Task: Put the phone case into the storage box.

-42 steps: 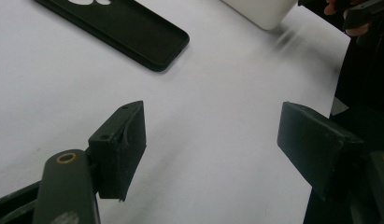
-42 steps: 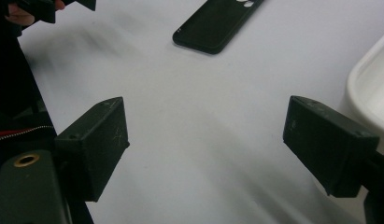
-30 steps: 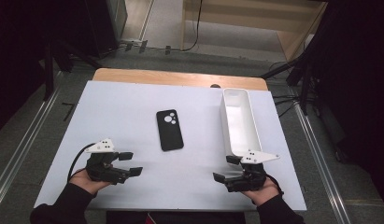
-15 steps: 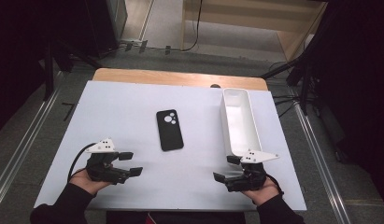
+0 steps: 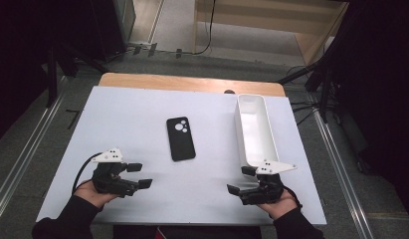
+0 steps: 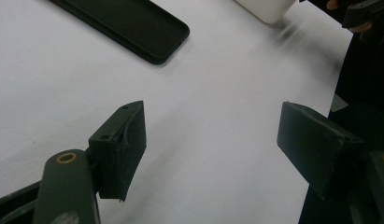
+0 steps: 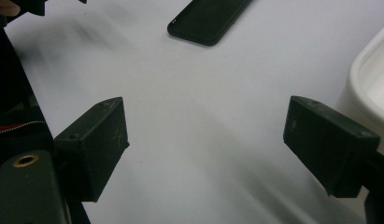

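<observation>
Table [image 5: 142, 114] with a pale blue-white top carries a flat black phone case [image 5: 180, 139] at its middle, long axis running near to far, camera holes at the far end. Beside it stands a long white plastic bin [image 5: 256, 130], likewise lengthwise. Left gripper [image 5: 137, 175] and right gripper [image 5: 240, 180] rest near the front edge, jaws spread, empty

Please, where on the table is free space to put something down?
The far-left table area, left of the phone case, is bare. So is the strip between case and white bin, and the near middle between the left gripper and right gripper. The right edge is crowded.
</observation>
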`<state>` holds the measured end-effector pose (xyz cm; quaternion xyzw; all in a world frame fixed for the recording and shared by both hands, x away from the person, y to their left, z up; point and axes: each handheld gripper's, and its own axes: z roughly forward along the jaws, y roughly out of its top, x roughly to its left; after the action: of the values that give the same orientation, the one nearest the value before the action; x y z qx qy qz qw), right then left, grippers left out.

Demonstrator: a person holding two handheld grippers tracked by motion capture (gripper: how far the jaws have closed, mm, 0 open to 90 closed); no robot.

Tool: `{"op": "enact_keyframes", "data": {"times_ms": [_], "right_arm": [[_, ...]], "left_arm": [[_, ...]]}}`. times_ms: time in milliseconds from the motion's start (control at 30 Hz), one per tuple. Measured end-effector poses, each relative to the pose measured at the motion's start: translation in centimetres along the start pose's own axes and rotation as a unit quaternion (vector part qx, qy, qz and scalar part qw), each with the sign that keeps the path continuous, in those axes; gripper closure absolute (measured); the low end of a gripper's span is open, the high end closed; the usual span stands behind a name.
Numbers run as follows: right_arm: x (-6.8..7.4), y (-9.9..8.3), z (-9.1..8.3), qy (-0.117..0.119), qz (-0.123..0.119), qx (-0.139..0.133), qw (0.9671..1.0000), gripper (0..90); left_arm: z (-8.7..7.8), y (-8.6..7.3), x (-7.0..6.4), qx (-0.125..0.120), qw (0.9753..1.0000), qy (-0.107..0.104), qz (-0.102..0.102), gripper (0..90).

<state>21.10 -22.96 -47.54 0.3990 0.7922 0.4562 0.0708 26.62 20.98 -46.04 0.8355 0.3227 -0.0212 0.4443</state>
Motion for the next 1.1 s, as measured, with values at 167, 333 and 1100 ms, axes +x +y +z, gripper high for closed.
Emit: {"op": "enact_keyframes", "data": {"times_ms": [167, 333, 1100], "right_arm": [[0.0, 0.0, 0.0, 0.001, -0.001, 0.001, 1.0000, 12.3], [0.0, 0.0, 0.1, 0.001, -0.002, 0.002, 1.0000, 12.3], [0.0, 0.0, 0.2, 0.001, -0.004, 0.003, 1.0000, 12.3]], "left_arm": [[0.0, 0.0, 0.0, -0.002, 1.0000, 0.006, -0.003, 23.5], [0.0, 0.3, 0.1, -0.004, 0.9998, 0.017, -0.007, 23.4], [1.6, 2.8, 1.2, -0.006, 0.9986, 0.045, -0.027, 24.3]]}}
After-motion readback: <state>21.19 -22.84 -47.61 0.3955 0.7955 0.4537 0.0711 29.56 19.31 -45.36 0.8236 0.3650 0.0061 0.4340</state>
